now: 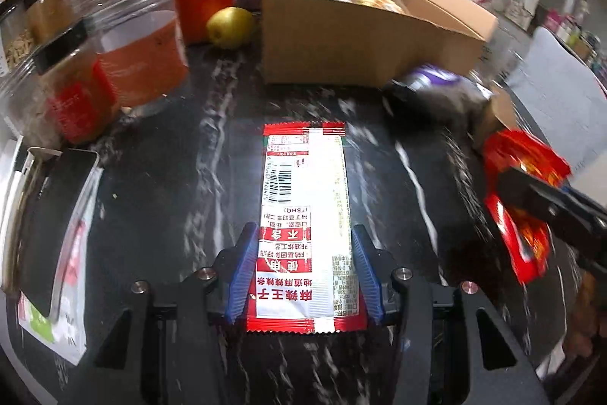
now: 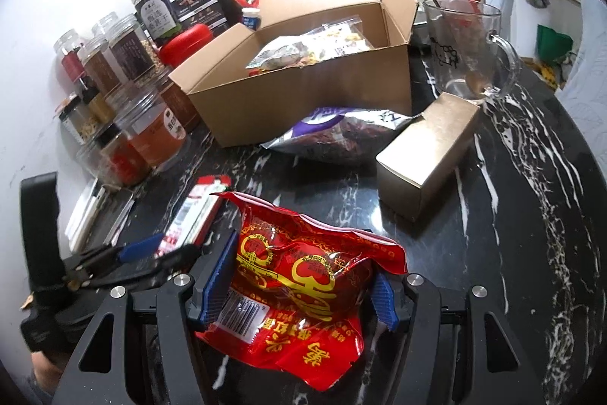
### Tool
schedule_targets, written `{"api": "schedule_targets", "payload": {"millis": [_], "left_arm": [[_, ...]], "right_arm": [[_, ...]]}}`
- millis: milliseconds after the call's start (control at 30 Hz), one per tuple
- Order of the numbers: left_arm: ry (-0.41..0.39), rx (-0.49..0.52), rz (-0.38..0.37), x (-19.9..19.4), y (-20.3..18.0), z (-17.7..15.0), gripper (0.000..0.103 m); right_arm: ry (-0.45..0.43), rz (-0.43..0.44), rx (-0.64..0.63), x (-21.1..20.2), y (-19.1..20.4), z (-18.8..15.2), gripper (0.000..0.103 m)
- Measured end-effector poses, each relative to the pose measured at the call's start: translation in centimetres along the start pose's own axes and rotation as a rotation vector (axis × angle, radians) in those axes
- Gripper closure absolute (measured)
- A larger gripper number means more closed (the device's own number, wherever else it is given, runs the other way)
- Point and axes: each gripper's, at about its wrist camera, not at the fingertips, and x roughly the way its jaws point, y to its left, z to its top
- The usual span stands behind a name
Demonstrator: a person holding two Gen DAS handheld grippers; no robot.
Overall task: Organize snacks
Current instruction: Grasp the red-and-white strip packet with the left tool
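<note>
Left tongs [image 1: 303, 276] are clenched on a flat white-and-red snack packet [image 1: 303, 215], held above the black marbled counter [image 1: 170, 177]; clear jars [image 1: 144, 44] stand to its left, an open cardboard box [image 2: 303, 93] ahead. Right tongs [image 2: 299, 287] grasp a red snack bag [image 2: 303, 291] between blue pads [image 2: 216, 283]; a silver-purple bag [image 2: 341, 135] lies against the box, a gold carton [image 2: 425, 154] just beside it.

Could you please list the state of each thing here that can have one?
Cardboard box: open, snack bags inside.
Glass mug: upright, spoon inside.
White packet: sealed, flat between left claw fingers.
Red bag: sealed, gripped by right claw.
Orange jar: upright.
</note>
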Motion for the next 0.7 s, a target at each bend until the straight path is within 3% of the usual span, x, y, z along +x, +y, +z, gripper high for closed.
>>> {"api": "schedule_targets", "payload": {"millis": [133, 300, 400, 433, 467, 700], "left_arm": [[0.005, 0.057, -0.002, -0.3, -0.9, -0.6, 0.053], [0.017, 0.085, 0.023, 0.9, -1.3, 0.4, 0.032], [0.012, 0.084, 0.024, 1.4, -1.2, 1.1, 0.032], [0.001, 0.079, 0.015, 1.4, -1.2, 1.2, 0.032], [-0.018, 0.078, 0.014, 1.3, -1.0, 1.0, 0.054], [-0.027, 0.067, -0.032, 0.6, -0.5, 1.0, 0.058]], "right_arm": [[0.01, -0.007, 0.002, -0.3, -0.3, -0.6, 0.04], [0.02, 0.0, 0.017, -0.3, -0.6, -0.8, 0.04], [0.019, 0.003, 0.013, -0.4, -0.6, -0.7, 0.04], [0.021, 0.006, 0.013, -0.3, -0.5, -0.7, 0.04], [0.024, 0.008, 0.014, -0.3, -0.6, -0.7, 0.04], [0.035, 0.018, 0.016, 0.0, -0.8, -0.8, 0.04]]}}
